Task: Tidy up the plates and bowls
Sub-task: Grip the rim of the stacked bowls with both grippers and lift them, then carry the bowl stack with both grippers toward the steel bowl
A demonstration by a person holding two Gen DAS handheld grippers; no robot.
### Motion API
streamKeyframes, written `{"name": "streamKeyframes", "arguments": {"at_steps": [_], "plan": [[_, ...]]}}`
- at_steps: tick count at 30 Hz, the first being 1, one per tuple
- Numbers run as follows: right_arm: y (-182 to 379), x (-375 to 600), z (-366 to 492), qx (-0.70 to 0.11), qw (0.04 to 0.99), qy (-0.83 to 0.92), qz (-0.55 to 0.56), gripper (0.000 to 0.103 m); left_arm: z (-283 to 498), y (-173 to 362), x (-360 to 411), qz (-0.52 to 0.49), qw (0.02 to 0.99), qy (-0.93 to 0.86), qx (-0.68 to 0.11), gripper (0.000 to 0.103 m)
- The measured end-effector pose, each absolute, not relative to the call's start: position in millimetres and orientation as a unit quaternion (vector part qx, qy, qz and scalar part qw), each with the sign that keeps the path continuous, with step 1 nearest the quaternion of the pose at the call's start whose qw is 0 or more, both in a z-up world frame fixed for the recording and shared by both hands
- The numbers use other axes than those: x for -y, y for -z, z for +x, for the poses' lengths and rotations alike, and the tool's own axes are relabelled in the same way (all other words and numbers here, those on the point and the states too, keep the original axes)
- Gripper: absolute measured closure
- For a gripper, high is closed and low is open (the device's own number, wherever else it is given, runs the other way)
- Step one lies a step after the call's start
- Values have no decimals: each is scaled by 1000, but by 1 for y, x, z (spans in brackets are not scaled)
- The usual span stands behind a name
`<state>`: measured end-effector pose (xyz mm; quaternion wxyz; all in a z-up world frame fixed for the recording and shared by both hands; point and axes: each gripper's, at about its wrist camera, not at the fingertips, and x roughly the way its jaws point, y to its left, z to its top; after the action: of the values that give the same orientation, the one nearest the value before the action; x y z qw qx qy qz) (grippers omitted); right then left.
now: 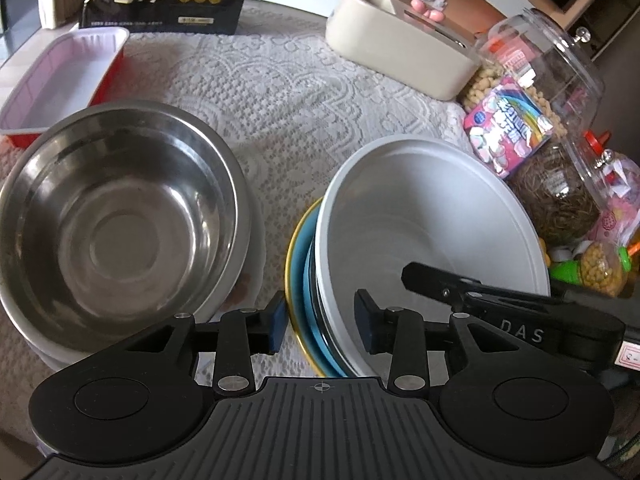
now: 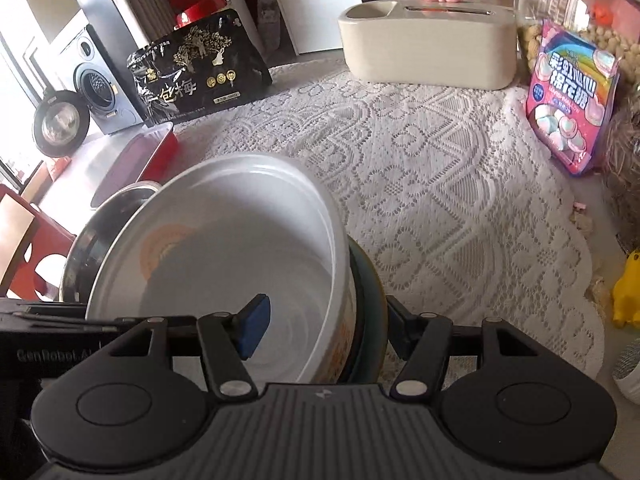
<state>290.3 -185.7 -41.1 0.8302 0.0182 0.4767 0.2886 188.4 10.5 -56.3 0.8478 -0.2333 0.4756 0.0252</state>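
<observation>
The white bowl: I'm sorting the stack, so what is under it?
Under the white bowl sits a blue plate with a yellow rim, showing only at the bowl's side. A dark edge shows between them. Anything further below is hidden.

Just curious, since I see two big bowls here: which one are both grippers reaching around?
The white bowl, stacked in the blue, yellow-rimmed plate. Both the left gripper and right gripper straddle its rim; the steel bowl sits alone alongside.
</observation>
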Motion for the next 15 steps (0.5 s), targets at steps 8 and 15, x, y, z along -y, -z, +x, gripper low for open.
{"name": "streamKeyframes", "arguments": {"at_steps": [8, 15], "plan": [[56, 201, 305, -519, 804, -279, 72, 42, 204, 53, 13, -155, 867, -58, -469, 63], [58, 197, 305, -529, 792, -297, 72, 42, 212, 55, 13, -141, 865, -50, -478, 61]]}}
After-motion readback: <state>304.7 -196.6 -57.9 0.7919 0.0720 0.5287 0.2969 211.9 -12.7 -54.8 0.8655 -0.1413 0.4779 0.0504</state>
